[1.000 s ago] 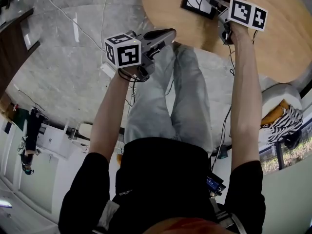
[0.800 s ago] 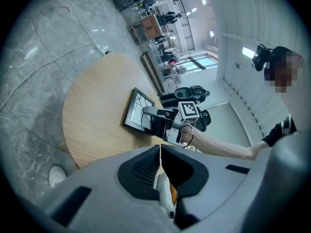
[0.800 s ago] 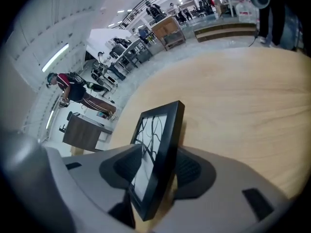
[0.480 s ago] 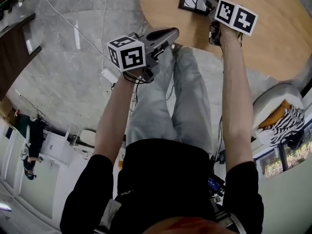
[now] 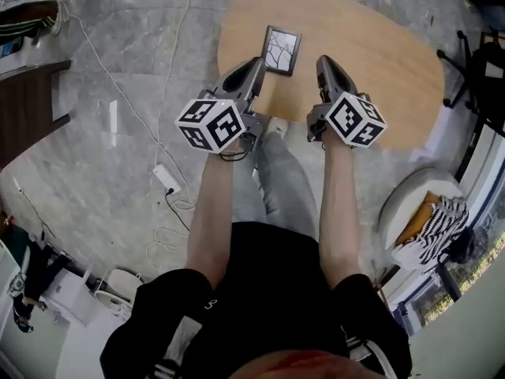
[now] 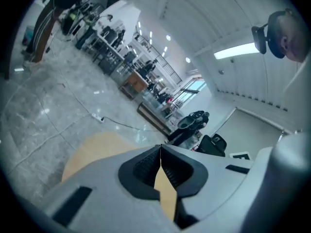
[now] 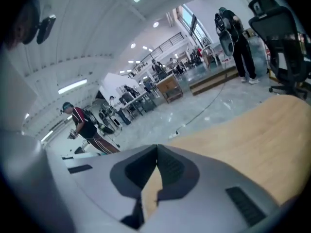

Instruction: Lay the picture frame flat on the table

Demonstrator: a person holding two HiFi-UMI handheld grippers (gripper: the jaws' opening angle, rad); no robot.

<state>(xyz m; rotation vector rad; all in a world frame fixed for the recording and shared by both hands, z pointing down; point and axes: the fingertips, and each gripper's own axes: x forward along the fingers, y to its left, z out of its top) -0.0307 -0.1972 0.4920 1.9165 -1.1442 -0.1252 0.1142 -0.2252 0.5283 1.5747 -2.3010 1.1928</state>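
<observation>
The picture frame (image 5: 282,50), black-edged with a black-and-white branch print, lies flat on the light wooden table (image 5: 379,54) near its left end. No gripper touches it. My left gripper (image 5: 256,61) hovers just left of and nearer than the frame, jaws shut on nothing. My right gripper (image 5: 324,59) is to the frame's right, also shut and empty. In the left gripper view the left gripper (image 6: 160,147) has its tips meeting over the table edge. In the right gripper view the right gripper (image 7: 156,148) is likewise shut above the tabletop (image 7: 252,130).
A power strip (image 5: 166,178) and cables lie on the grey floor at left. A white seat with a striped cushion (image 5: 432,218) stands at right, an office chair (image 5: 477,69) beyond the table. A dark cabinet (image 5: 28,93) is far left. A person (image 7: 86,126) stands in the distance.
The right gripper, at the frame's corner before, has come off it and drawn back. The frame now lies alone on the table, with both grippers side by side nearer to me.
</observation>
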